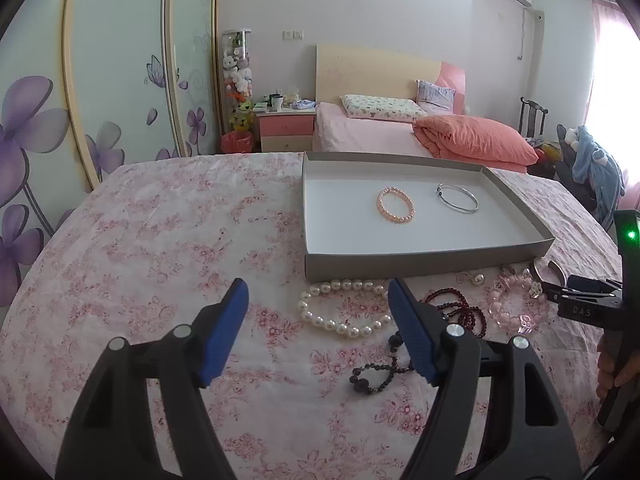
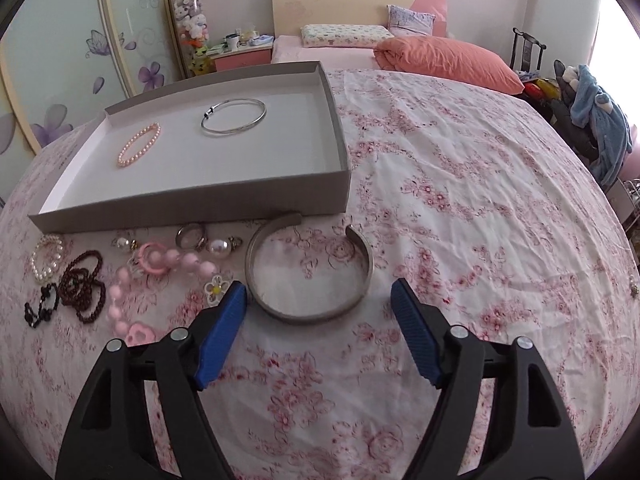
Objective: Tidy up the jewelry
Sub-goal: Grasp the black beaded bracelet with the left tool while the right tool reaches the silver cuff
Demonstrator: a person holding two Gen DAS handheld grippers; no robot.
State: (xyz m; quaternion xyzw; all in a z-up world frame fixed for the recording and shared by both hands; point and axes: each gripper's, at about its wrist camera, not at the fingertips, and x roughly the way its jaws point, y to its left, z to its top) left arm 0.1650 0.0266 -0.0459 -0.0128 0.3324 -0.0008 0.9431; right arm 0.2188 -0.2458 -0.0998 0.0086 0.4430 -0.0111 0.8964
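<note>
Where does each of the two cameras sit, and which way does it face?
Left wrist: on the left gripper, jaws open, facing the white pearl bracelet; the right gripper and fingers show at the edge.
Right wrist: on the right gripper, jaws open, facing the open silver cuff bangle.
Shared: shallow grey cardboard tray, dark red bead strand.

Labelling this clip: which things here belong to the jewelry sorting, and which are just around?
Job: tray, pink bead bracelet, silver bangle, metal cuff, white pearl bracelet, dark bead strands.
Around: orange duvet, pillow, nightstand.
</note>
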